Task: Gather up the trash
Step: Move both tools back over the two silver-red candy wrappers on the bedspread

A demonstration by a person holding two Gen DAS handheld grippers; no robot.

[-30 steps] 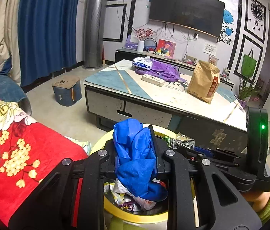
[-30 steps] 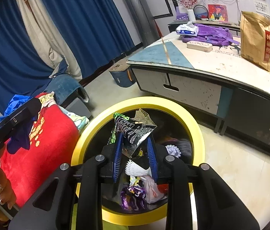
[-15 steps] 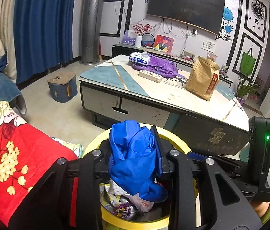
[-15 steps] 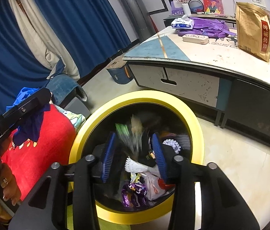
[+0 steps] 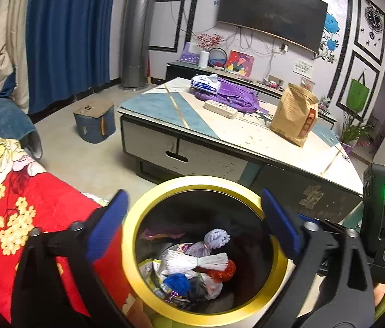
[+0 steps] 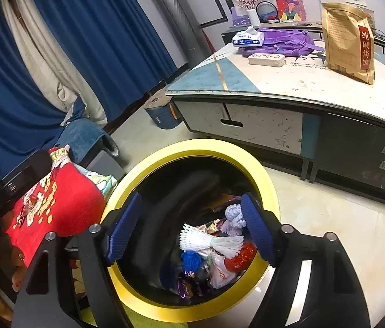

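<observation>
In the left wrist view, the red flowered blanket (image 5: pixel 9 191) fills the lower left of the frame. Beside it, at the bottom centre, stands the bin (image 5: pixel 137 246) with a yellow rim and black inside. The left gripper (image 5: pixel 192 224) hangs over the bin with its blue-padded fingers (image 5: pixel 105 224) wide apart and nothing between them. At the bottom of the bin lies the trash (image 5: pixel 192 268): a white foam net, a blue crumpled piece, a red piece and some wrappers. Above the bin, in the middle of the frame, is the worktop (image 5: pixel 165 106), which carries a purple bag (image 5: pixel 230 93) and, more to the right, a brown paper bag (image 5: pixel 294 114).

In the right wrist view, the same blanket (image 6: pixel 61 202) is at the lower left. The bin (image 6: pixel 269 186) is at the bottom centre, and the right gripper (image 6: pixel 192 229) is over its opening; its fingers (image 6: pixel 122 229) are also apart and empty. The trash (image 6: pixel 211 248) lies inside, in the right half of the bin. The worktop (image 6: pixel 274 82) is at the upper right, with the brown paper bag (image 6: pixel 348 41) standing upright on it.
</observation>
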